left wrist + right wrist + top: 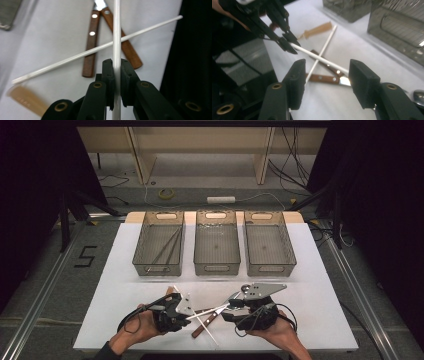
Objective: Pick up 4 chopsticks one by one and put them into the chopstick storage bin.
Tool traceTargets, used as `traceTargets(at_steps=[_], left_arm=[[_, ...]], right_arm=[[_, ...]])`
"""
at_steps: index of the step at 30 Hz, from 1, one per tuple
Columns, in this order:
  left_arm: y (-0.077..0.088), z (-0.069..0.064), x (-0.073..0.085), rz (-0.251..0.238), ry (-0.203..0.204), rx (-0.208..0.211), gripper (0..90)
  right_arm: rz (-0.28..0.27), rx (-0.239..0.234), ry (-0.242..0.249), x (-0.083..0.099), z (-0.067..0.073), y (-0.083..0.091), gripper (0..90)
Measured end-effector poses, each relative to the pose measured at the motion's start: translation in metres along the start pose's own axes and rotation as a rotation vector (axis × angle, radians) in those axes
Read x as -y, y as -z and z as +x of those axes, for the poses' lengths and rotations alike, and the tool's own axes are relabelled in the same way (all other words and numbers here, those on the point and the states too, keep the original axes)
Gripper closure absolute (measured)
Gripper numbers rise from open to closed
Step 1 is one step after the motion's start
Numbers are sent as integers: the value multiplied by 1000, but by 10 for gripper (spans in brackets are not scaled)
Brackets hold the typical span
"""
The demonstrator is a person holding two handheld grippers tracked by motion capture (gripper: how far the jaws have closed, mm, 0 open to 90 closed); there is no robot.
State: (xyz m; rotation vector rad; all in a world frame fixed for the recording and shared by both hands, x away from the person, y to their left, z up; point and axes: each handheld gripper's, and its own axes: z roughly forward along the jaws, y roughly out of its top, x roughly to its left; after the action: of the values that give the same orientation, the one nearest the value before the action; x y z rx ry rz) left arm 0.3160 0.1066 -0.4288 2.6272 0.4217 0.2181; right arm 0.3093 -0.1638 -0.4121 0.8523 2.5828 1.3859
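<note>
Left hand-held gripper (pixel 115 75) first: I have its jaws pinched tight on a white chopstick (pixel 116 30), which runs straight up between the pads in the left gripper view and sticks out toward the other tool in the high view. Right hand-held gripper (pixel 325 82) stands with its jaws well apart; in the right gripper view the far end of that held chopstick passes between the pads without either one pressing on it.

Going from big to small, I see the white surface (pixel 115 270) under everything. Three grey mesh baskets sit in a row across its far half: the left basket (pixel 159 243) has thin sticks lying in it, the middle basket (pixel 216 242) and the right basket (pixel 269 243) look bare as far as I can tell. My two hands come in at the near edge, the left hand (pixel 137 330) and the right hand (pixel 275 332), each wrapped round its tool.

Between the tools, on the surface, lie two knives with brown wooden handles (pixel 91 45), their handles spread in a V and their blades meeting. A second white chopstick (pixel 75 57) lies flat across both handles, slanting. A pale wooden handle (pixel 26 100) lies blurred near the left tool; I cannot tell what it belongs to.
</note>
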Motion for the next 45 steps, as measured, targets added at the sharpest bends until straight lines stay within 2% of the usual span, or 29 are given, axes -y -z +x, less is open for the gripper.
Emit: traceTargets(at_steps=[7,8,12,16,17,22,25,33,39,43,45], left_arm=[[6,8,4,-14,54,-41,830],[7,10,4,-18,66,-56,830],[11,17,6,-34,127,-83,830],[14,25,8,-46,180,-112,830],[16,29,9,-49,203,-113,830],[21,43,13,-85,290,-125,830],[25,51,14,-105,323,-141,830],[29,74,13,-129,382,-187,830],[34,93,14,-141,434,-208,830],[40,109,11,-178,484,-231,830],[42,118,9,-180,493,-243,830]], right_arm=[[-57,28,-41,-1,-5,8,460],[-61,34,-45,-1,-5,8,454],[-75,49,-75,1,-6,8,416],[-84,87,-88,2,-6,8,389],[-87,90,-91,3,-6,7,384],[-77,135,-88,6,-3,4,358],[-68,158,-85,7,2,1,347],[-52,182,-85,11,9,-6,335],[-46,179,-82,13,12,-9,317],[-45,175,-78,14,13,-9,316],[-49,172,-76,14,13,-8,316]])
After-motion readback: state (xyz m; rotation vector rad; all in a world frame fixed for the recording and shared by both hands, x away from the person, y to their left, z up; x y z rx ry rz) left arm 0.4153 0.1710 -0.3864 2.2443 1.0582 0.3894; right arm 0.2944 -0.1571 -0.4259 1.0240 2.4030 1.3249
